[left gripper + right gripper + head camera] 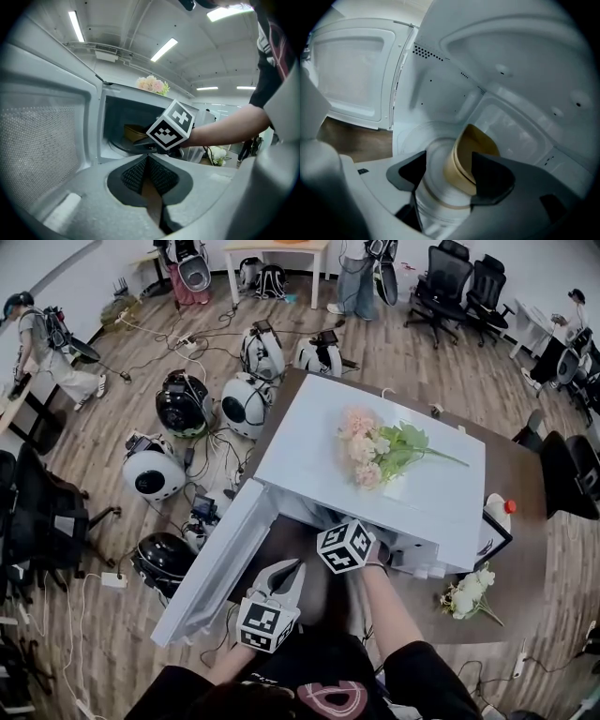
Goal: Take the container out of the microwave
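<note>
Right gripper (450, 171) inside the open white microwave (309, 442) on a brown table (520, 549).
Its jaws stand wide apart around the tan container (476, 150), still inside the microwave, without pressing it. The left gripper (147, 161) is closed and empty. Wooden floor (394, 343), office chairs (441, 282).

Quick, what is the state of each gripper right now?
Left gripper: closed, holding nothing.
Right gripper: open, with the container between its jaws, apparently not gripped yet.
</note>
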Demonstrator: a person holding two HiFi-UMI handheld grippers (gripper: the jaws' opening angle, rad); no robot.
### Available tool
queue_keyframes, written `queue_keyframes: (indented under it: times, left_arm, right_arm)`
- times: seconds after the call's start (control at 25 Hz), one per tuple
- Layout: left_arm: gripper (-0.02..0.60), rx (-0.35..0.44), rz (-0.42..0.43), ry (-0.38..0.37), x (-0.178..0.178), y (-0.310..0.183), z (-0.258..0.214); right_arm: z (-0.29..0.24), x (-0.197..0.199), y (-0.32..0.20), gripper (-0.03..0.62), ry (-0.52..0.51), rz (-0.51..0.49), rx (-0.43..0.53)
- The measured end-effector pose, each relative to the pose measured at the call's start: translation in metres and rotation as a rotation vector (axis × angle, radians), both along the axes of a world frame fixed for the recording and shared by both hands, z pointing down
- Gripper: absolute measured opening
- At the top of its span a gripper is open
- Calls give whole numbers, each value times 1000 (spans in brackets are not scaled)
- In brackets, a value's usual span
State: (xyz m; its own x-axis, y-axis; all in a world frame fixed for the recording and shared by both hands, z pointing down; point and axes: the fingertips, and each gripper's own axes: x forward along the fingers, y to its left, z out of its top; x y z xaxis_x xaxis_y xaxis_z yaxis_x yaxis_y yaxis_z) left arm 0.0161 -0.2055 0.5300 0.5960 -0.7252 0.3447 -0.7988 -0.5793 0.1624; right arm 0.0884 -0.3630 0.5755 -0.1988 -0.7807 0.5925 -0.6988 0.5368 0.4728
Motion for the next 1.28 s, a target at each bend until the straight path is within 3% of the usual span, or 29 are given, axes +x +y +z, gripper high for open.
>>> queue_keyframes:
  times: [0.2,0.64,0.72,1.28]
  left_arm:
    - [9,8,0,-9,0,-1,0]
    - [9,29,-4,-15,-5,-1,-7]
    - [9,33,1,-16,-4,0,-9]
    - [9,23,-13,-11,-7,0,-7]
  right_arm:
    - [4,3,-1,296,61,-22,-20]
    - [2,7,-3,179,147,-53,-26]
    - [-1,7,-4,132,165,-54,-14]
    - [-3,2,2,60,164,-94,-15]
